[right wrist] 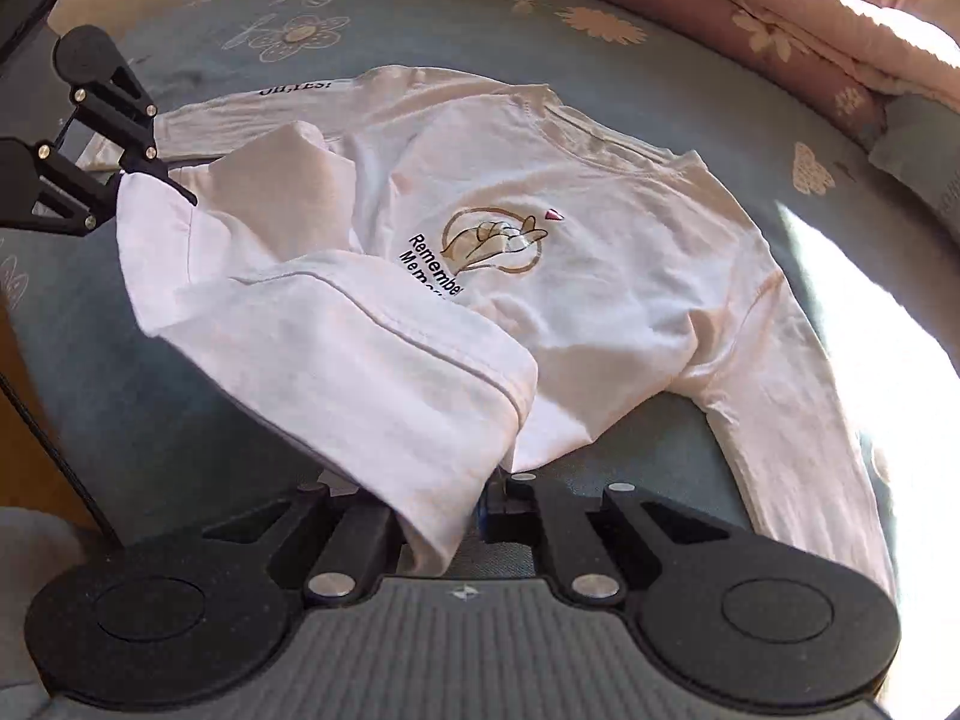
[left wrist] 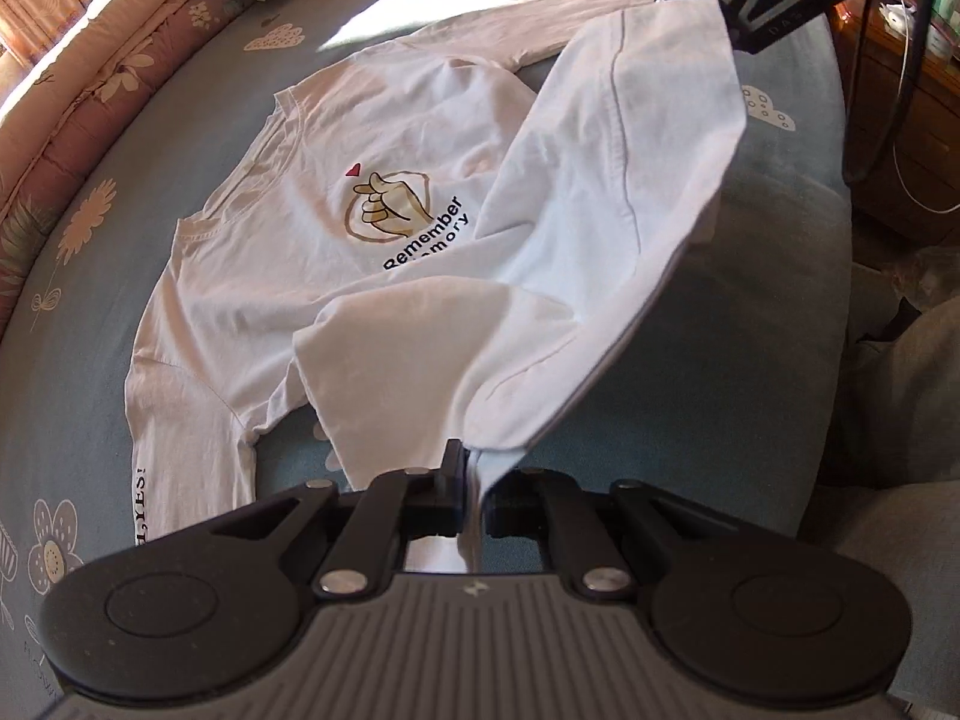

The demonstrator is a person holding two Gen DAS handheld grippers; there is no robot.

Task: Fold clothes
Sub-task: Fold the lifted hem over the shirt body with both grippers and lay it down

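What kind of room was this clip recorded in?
Most likely a bedroom: the white shirt lies on a bed with a flower-print sheet, a quilted floral comforter bunched along its edge, and a wooden cabinet beside it.

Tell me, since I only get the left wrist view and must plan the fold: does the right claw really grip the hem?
Observer: Yes. The right claw is shut on the shirt, its hem bunched between the fingers.
Operator: Is the far sleeve flat?
Observer: It runs straight down the bedspread beside that claw.
Operator: Any print on the other sleeve?
Observer: Its lettering reads OH,YES!
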